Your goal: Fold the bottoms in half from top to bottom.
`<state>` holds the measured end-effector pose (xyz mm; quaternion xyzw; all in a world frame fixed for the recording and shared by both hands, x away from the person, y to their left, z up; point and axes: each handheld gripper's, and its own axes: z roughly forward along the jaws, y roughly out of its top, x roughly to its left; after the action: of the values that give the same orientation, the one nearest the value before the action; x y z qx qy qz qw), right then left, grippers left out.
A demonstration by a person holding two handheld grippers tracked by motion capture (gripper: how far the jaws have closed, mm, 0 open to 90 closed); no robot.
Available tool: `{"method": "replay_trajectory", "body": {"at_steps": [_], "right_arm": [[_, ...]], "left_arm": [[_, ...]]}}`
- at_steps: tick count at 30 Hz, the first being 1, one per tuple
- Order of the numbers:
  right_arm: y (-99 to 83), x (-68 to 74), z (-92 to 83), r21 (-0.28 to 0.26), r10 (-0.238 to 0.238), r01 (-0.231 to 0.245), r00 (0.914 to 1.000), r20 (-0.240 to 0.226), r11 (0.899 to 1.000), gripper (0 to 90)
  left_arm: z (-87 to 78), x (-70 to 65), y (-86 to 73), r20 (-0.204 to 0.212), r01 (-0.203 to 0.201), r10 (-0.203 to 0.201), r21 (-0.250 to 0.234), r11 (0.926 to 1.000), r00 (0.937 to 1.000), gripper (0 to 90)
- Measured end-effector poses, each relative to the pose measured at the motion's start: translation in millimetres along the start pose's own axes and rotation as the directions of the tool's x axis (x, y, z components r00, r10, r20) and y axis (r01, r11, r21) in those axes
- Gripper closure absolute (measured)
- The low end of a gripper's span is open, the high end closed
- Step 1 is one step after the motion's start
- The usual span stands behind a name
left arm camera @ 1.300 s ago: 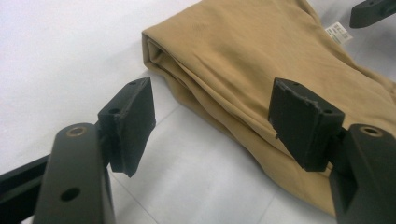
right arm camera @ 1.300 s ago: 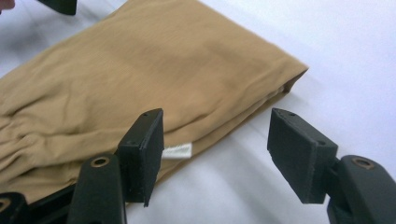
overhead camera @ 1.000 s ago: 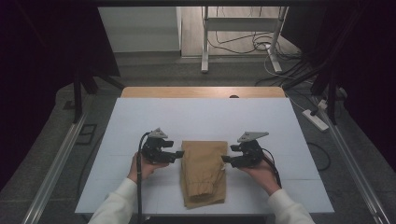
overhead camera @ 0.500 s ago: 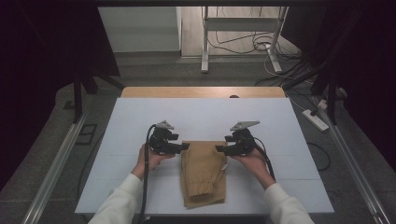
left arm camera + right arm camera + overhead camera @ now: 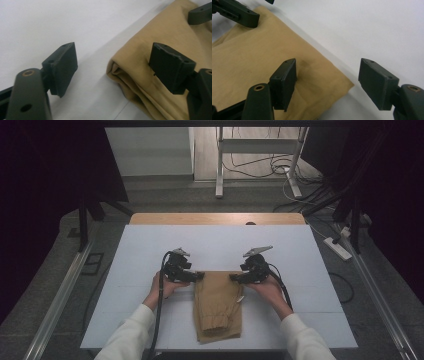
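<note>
- Your sleeves (image 5: pixel 131 332): white, entering from the near table edge.
- Folded tan garment (image 5: pixel 218 306): flat on the white table (image 5: pixel 300 270), between your two hands, its far edge at both grippers.
- Your left gripper (image 5: pixel 200 276): at the garment's far left corner; jaws released and just been opening, one pad (image 5: pixel 171 66) over the cloth, the other over bare table, corner between them ungripped.
- Your right gripper (image 5: pixel 233 278): at the far right corner; jaws likewise released, just been opening, straddling that corner.
- Wooden strip (image 5: pixel 217 218): along the far table edge.
</note>
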<state>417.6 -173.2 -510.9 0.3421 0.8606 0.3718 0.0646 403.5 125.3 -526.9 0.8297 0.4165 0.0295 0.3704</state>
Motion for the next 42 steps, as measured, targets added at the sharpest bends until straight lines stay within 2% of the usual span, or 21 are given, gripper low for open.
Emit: {"method": "replay_trajectory", "body": {"at_steps": [2, 7, 11, 15, 18, 20, 24, 32, 42], "right_arm": [[-1.5, -1.3, 0.7, 0.020, 0.001, -0.001, 1.0000, 0.002, 1.000, 29.3], [-6.5, -4.1, 2.8, 0.033, 0.019, -0.019, 0.9998, -0.003, 0.999, 28.7], [-10.3, -4.9, 6.2, 0.036, 0.030, -0.030, 0.9995, -0.009, 0.999, 28.2], [-10.1, -2.1, 6.9, 0.040, 0.017, -0.017, 0.9998, -0.008, 0.999, 29.7], [-9.7, 2.8, 8.5, 0.044, -0.006, 0.008, 0.9995, -0.031, 0.999, 38.2], [-9.2, 5.8, 9.1, 0.049, -0.025, 0.027, 0.9989, -0.038, 0.998, 47.8], [-9.2, 8.4, 8.1, 0.053, -0.024, 0.027, 0.9981, -0.057, 0.998, 61.7], [-8.6, 11.7, 5.8, 0.056, -0.030, 0.034, 0.9974, -0.065, 0.998, 72.7], [-7.0, 15.9, 3.0, 0.046, -0.065, 0.067, 0.9965, -0.052, 0.997, 75.3]], "left_arm": [[3.0, 1.2, -0.6, 0.006, 0.000, 0.000, 0.012, 0.9999, 1.0000, 19.7], [8.1, 2.2, -3.0, 0.019, 0.012, -0.012, 0.027, 0.9996, 0.9998, 19.1], [9.4, -0.7, -4.4, 0.006, -0.006, 0.006, 0.027, 0.9996, 1.0000, 19.2], [9.5, -5.0, -6.4, 0.009, -0.018, 0.018, 0.021, 0.9996, 0.9998, 24.8], [8.7, -5.8, -7.4, 0.048, -0.025, 0.024, 0.024, 0.9994, 0.9986, 34.6], [8.7, -6.2, -8.8, 0.083, -0.023, 0.021, 0.024, 0.9994, 0.9963, 47.9], [8.0, -8.6, -9.3, 0.086, -0.035, 0.032, 0.036, 0.9987, 0.9958, 59.0], [6.4, -10.4, -9.3, 0.087, -0.051, 0.049, 0.029, 0.9983, 0.9950, 68.9], [3.7, -12.1, -8.5, 0.086, -0.063, 0.062, 0.017, 0.9978, 0.9944, 71.8]]}}
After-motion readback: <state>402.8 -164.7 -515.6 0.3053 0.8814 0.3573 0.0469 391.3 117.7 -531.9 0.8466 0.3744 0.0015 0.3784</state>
